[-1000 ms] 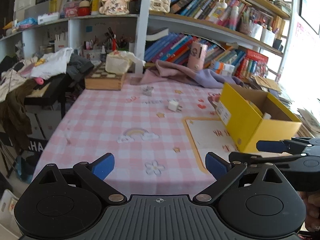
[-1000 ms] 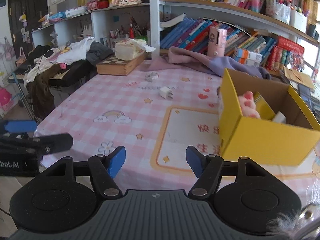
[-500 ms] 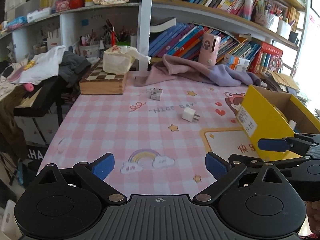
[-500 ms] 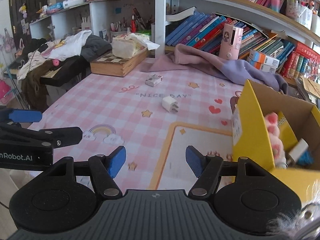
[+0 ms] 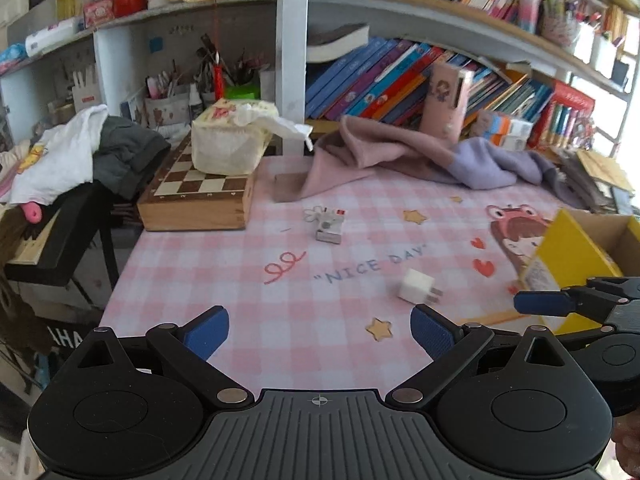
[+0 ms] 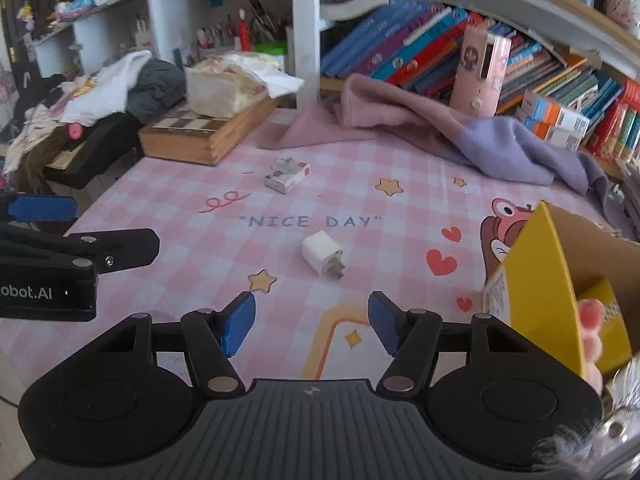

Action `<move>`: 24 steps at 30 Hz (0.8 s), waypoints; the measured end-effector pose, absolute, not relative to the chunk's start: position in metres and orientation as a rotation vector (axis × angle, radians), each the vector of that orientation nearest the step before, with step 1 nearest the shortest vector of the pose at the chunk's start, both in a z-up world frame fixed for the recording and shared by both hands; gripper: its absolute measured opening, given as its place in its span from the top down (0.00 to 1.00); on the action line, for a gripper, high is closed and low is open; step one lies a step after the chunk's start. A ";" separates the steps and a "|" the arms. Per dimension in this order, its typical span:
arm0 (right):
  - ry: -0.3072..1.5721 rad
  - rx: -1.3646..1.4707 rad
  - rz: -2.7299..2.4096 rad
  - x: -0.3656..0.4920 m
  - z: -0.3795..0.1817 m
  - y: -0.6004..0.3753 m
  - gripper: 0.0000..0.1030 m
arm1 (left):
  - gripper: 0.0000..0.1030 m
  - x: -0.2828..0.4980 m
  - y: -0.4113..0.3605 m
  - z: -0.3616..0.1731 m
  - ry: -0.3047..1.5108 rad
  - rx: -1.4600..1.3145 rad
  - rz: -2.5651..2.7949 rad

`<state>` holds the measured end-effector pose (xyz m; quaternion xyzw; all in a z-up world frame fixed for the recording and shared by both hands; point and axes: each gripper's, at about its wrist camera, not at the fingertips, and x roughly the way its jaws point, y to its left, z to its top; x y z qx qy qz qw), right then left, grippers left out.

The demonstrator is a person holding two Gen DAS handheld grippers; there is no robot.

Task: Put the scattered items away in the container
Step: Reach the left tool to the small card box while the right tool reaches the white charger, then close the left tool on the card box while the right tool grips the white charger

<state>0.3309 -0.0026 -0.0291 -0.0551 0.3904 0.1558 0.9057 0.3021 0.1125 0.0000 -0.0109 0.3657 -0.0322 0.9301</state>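
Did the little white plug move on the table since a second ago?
No. The plug still lies just below the "NICE DAY" words on the cloth, as before. It only looks bigger because the grippers came closer.

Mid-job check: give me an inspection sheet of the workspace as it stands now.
Surface: pink checked tablecloth.
Job's things: white charger plug and small packet lie loose; yellow box at right, already holding items.
Clutter: chessboard case with tissue pack on top; pink-purple blanket.
Grippers: left tool open, empty; right tool open, empty.
Cables: nothing seen.
Surroundings: bookshelves; clothes pile at left.
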 end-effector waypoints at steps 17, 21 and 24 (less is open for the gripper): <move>0.901 -0.161 0.317 0.413 -0.077 0.013 0.53 | 0.06 0.405 0.107 -0.037 0.756 0.018 -0.148; 0.875 -0.184 0.327 0.420 -0.082 0.016 0.55 | 0.15 0.430 0.103 -0.048 0.764 0.049 -0.175; 0.865 -0.189 0.336 0.425 -0.086 0.017 0.55 | 0.23 0.449 0.099 -0.058 0.788 0.067 -0.193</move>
